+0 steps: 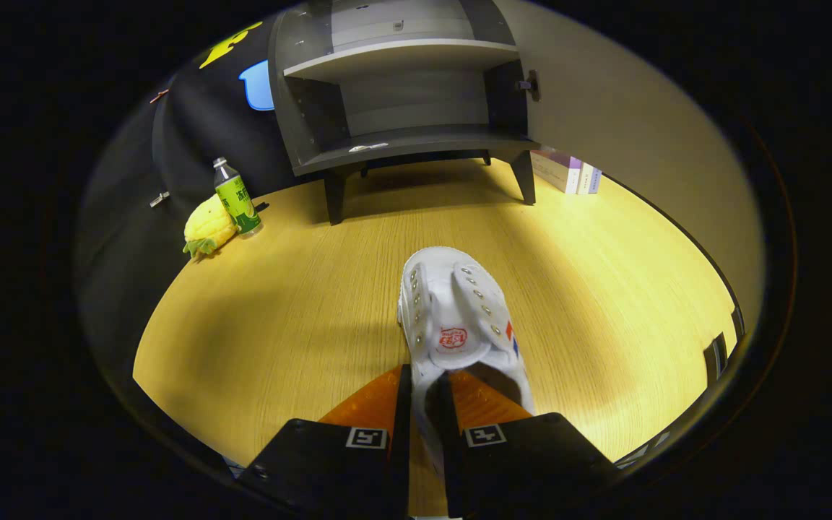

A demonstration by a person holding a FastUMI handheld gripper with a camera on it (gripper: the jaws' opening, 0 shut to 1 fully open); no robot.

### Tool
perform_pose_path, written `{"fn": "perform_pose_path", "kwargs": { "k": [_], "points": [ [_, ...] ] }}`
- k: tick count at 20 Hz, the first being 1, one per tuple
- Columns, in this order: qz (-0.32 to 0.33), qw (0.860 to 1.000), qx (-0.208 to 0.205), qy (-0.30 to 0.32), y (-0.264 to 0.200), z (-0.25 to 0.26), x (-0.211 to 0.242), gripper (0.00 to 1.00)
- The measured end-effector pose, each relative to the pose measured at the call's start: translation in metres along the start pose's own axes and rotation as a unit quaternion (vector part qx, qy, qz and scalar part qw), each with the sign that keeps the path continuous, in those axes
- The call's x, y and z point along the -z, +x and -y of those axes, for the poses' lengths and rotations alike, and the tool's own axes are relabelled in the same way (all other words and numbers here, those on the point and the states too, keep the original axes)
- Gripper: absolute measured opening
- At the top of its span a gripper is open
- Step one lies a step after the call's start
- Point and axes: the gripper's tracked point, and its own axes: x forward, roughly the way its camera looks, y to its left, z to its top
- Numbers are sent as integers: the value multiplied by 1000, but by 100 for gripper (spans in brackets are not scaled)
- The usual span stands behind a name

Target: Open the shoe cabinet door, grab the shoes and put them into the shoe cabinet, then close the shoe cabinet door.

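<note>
Gripper [423, 393]: jaws narrow, both fingers pinching the white shoe's [456, 318] side wall.
Cabinet [405, 87]: door open, beyond the shoe.

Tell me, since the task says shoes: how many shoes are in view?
1: a white shoe, its side wall pinched in the gripper, above the wooden floor. None visible on the open cabinet shelves.

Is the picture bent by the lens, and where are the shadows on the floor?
Gripper view: fisheye distortion curves the floor and cabinet; shadow lies under the cabinet and left of the shoe, which the gripper fingers pinch by its side wall; bottle and shoe look sharp, no strong glare.
</note>
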Motion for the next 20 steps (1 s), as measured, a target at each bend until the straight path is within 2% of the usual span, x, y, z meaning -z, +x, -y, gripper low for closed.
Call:
{"fn": "perform_pose_path", "kwargs": {
  "k": [7, 8, 9, 14, 20],
  "points": [
    [2, 1000, 5, -1, 17, 1, 0, 22],
    [5, 1000, 12, -13, 31, 5, 5, 14],
    [2, 1000, 11, -18, 14, 2, -4, 5],
    [6, 1000, 16, -22, 10, 0, -8, 5],
    [22, 999, 20, -30, -10, -3, -35, 5]
  ]
}}
